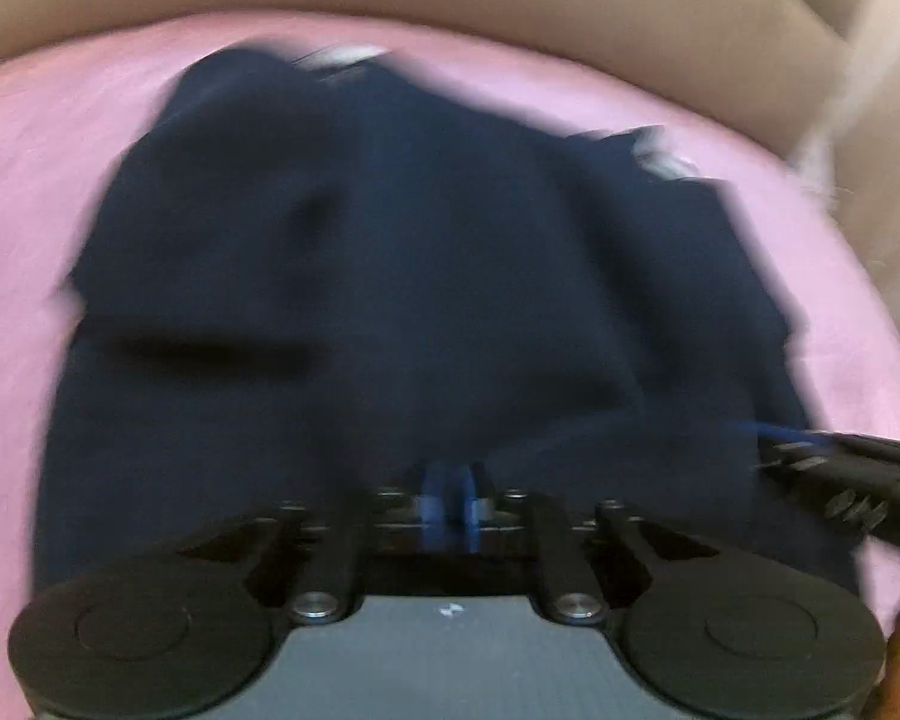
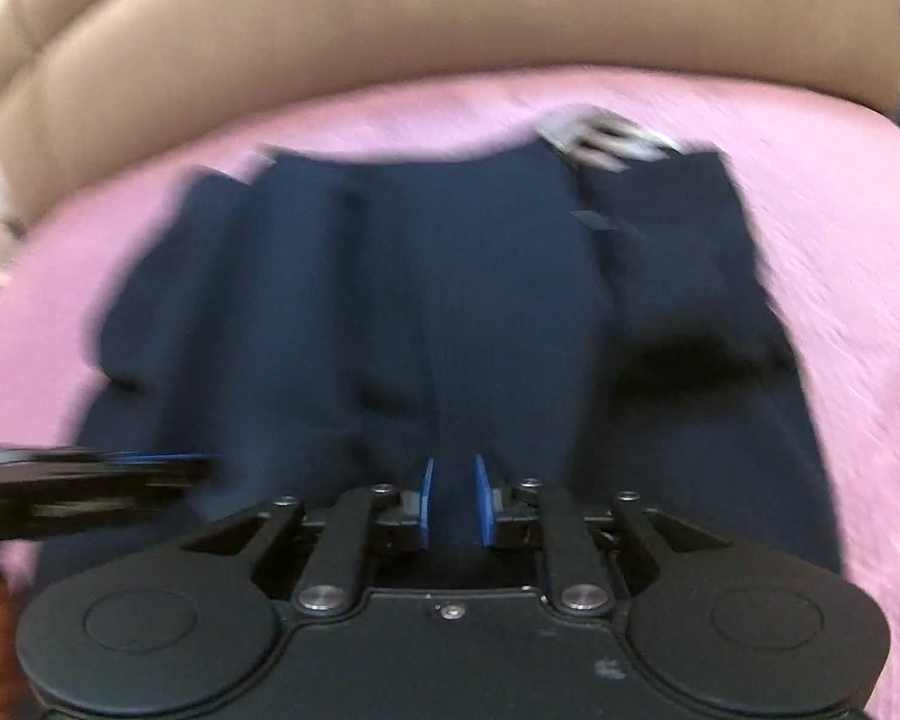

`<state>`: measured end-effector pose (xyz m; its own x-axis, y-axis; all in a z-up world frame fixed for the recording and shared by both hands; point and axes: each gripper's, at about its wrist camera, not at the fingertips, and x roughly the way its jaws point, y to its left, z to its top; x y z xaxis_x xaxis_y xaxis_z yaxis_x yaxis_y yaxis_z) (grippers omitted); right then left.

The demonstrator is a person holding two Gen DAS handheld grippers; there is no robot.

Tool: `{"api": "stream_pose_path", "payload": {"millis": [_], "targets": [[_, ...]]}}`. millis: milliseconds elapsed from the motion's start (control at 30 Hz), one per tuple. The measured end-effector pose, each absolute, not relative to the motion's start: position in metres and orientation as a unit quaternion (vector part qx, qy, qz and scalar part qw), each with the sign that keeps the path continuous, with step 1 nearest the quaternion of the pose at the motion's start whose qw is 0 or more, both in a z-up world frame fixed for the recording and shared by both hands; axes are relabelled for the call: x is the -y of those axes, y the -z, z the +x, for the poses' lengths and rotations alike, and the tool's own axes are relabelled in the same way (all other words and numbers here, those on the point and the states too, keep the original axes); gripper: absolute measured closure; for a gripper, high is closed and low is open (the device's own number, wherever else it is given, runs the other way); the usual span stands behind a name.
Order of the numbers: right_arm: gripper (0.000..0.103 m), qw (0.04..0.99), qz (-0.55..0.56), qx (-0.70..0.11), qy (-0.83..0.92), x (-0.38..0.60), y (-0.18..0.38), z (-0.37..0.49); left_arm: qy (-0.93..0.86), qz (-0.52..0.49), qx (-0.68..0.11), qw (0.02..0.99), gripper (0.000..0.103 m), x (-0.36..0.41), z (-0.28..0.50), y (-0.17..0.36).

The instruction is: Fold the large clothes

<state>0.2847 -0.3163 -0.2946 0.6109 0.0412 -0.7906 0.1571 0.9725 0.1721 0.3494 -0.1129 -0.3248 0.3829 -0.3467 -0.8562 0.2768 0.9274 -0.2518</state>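
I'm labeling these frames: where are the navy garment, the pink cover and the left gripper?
navy garment [image 2: 450, 300]: right wrist view, middle of the cloth.
pink cover [image 1: 24, 180]: left wrist view, bare left part.
left gripper [image 1: 450, 498]: left wrist view, between its blue fingertips.

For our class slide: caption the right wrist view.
Right gripper over a navy garment on a pink cover, left gripper alongside.
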Motion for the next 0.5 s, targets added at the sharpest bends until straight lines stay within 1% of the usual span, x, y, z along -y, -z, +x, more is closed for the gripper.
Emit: {"api": "stream_pose_path", "payload": {"millis": [33, 100, 200, 233, 267, 300, 333, 400, 500], "targets": [[0.103, 0.889, 0.131, -0.437, 0.039, 0.324, 0.300, 0.279, 0.192, -0.072, -0.518, 0.830, 0.100, 0.095, 0.344, 0.328], [0.103, 0.884, 0.179, -0.430, 0.036, 0.339, 0.305, 0.266, 0.193, -0.155, -0.518, 0.819, 0.100, 0.065, 0.337, 0.335], [0.103, 0.883, 0.215, -0.416, 0.042, 0.346, 0.297, 0.253, 0.195, -0.214, -0.495, 0.819, 0.099, 0.047, 0.328, 0.330], [0.088, 0.886, 0.218, -0.408, 0.037, 0.344, 0.291, 0.252, 0.201, -0.221, -0.490, 0.819, 0.099, 0.044, 0.324, 0.327], [0.080, 0.891, 0.223, -0.395, 0.026, 0.340, 0.279, 0.244, 0.212, -0.225, -0.485, 0.818, 0.098, 0.042, 0.319, 0.323], [0.069, 0.897, 0.224, -0.381, 0.014, 0.333, 0.268, 0.239, 0.220, -0.221, -0.484, 0.818, 0.094, 0.041, 0.314, 0.318], [0.064, 0.905, 0.220, -0.363, -0.006, 0.323, 0.259, 0.237, 0.225, -0.211, -0.484, 0.819, 0.094, 0.041, 0.308, 0.315], [0.064, 0.915, 0.200, -0.347, -0.035, 0.302, 0.251, 0.239, 0.229, -0.184, -0.484, 0.825, 0.093, 0.039, 0.294, 0.305], [0.064, 0.909, 0.173, -0.377, -0.047, 0.273, 0.262, 0.257, 0.234, -0.161, -0.485, 0.827, 0.091, 0.025, 0.267, 0.293]]}}
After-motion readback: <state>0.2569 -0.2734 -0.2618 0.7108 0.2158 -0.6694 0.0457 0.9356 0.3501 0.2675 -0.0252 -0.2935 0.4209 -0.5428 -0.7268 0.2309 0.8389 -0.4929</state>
